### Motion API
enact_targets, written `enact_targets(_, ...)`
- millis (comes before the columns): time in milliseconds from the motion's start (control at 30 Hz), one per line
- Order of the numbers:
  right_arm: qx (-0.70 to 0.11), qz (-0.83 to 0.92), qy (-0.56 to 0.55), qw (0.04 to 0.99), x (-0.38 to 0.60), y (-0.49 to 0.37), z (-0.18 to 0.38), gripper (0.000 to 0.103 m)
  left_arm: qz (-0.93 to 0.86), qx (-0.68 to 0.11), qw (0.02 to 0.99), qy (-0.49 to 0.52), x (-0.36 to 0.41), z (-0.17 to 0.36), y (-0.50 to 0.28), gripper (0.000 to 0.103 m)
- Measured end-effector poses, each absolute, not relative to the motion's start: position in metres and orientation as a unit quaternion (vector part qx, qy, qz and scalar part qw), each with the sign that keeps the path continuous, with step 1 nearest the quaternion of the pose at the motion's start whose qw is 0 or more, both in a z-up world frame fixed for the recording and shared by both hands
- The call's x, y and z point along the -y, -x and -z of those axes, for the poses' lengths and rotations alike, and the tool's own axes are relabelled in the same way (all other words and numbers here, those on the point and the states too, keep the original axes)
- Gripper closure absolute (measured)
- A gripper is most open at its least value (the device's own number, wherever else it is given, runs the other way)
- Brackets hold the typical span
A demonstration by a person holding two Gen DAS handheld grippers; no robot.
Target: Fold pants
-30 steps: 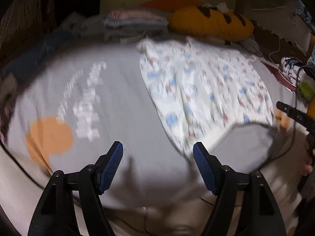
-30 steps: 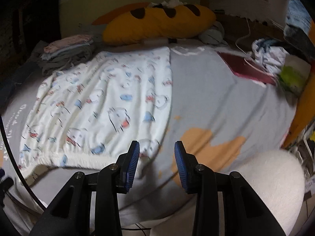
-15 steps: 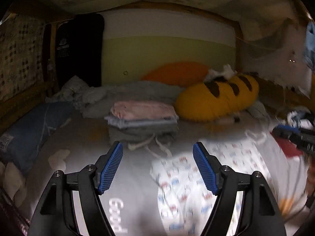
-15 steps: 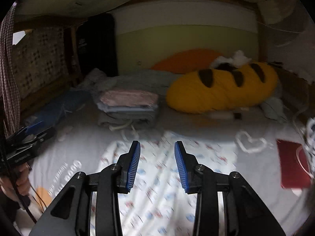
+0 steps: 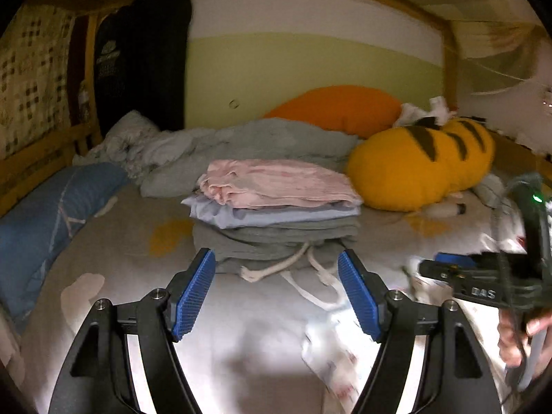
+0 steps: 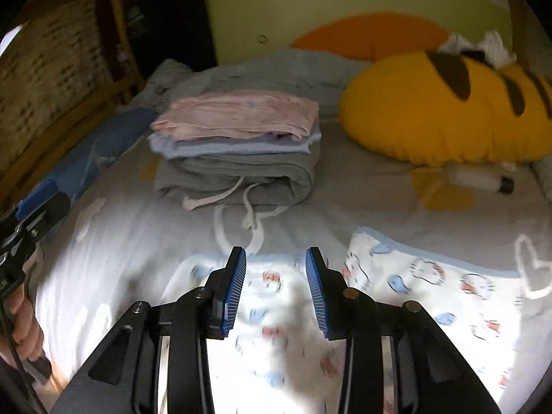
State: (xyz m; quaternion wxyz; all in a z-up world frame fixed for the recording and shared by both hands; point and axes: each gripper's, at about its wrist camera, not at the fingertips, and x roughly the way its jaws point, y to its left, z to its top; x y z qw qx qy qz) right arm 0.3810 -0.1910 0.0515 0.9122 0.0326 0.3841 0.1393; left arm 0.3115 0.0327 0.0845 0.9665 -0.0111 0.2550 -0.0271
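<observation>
A: Left wrist view. What could go wrong?
B: My left gripper (image 5: 276,289) gapes empty over the grey bedsheet (image 5: 241,345); a low reach could snag the drawstring (image 5: 276,269) of the folded stack (image 5: 276,214). The pants (image 5: 331,355) look blurred at lower right.

A: Right wrist view?
B: My right gripper (image 6: 276,286), half parted, grips nothing above the printed pants (image 6: 431,286). Yellow pillow (image 6: 441,117) behind, a cramped bunk.
</observation>
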Motion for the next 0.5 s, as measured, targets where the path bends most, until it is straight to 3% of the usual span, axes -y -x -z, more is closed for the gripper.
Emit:
enact_targets(367, -0.396, -0.168, -0.019, 0.903, 0.198, -0.403, 0.011, 0.066, 0.031, -0.349, 0.932, 0.094, -0.045, 0.005, -0.339, 0.033)
enact_targets(500, -0.401, -0.156, -0.003, 0.903, 0.194, -0.410, 0.018, 0.066, 0.031, -0.378, 0.920, 0.103, -0.043, 0.023, -0.349, 0.040)
